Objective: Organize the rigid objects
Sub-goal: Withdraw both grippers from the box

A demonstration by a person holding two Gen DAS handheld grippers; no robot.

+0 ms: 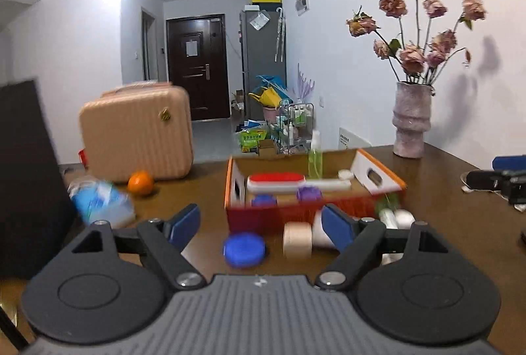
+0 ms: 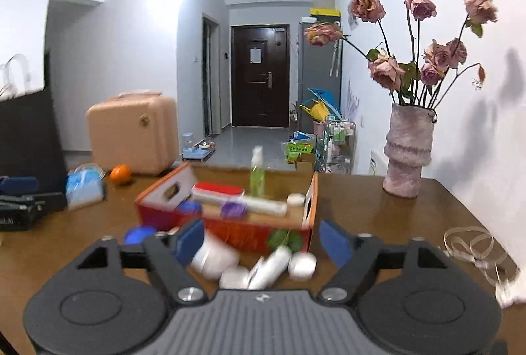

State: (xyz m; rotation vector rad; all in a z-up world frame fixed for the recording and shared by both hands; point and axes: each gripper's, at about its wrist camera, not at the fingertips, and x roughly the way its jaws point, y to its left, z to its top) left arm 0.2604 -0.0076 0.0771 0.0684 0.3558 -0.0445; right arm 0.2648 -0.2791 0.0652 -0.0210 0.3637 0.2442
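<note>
Both grippers hovering wide open over the brown table (image 1: pixel 427 190), holding nothing: left gripper (image 1: pixel 261 225) pointing at the loose items in front of the orange box (image 1: pixel 253 218), right gripper (image 2: pixel 261 240) pointing at the white cluster by the box's near corner. Sitting loose on the table, just outside the box's front wall: blue lid (image 1: pixel 244 248), beige tape roll (image 1: pixel 297 239), white jar on its side (image 2: pixel 213 256), white tube (image 2: pixel 273 266), small white round container (image 2: pixel 302 265). Already lying inside the box: red-topped case (image 1: pixel 276 181), purple cap (image 1: pixel 309 193), another blue cap (image 1: pixel 264 200), green spray bottle (image 1: pixel 315 154) standing upright. Judging all loose pieces as light, stiff plastic, not fragile, likely slick on the curved faces. Blue lid: low and flat, so pinching across the diameter at the rim, fingers close to the table top. Tape roll: standing on edge, likely rolling if nudged, so clamping across the flat faces. White jar: lying down, prone to rolling, so squeezing across the body mid-length, not the cap end. Tube and round container touching or nearly touching each other, hard telling through the motion blur; taking the outermost one first to avoid knocking the rest. Vase of dried roses (image 2: pixel 407 151) standing well apart, not interfering.
</note>
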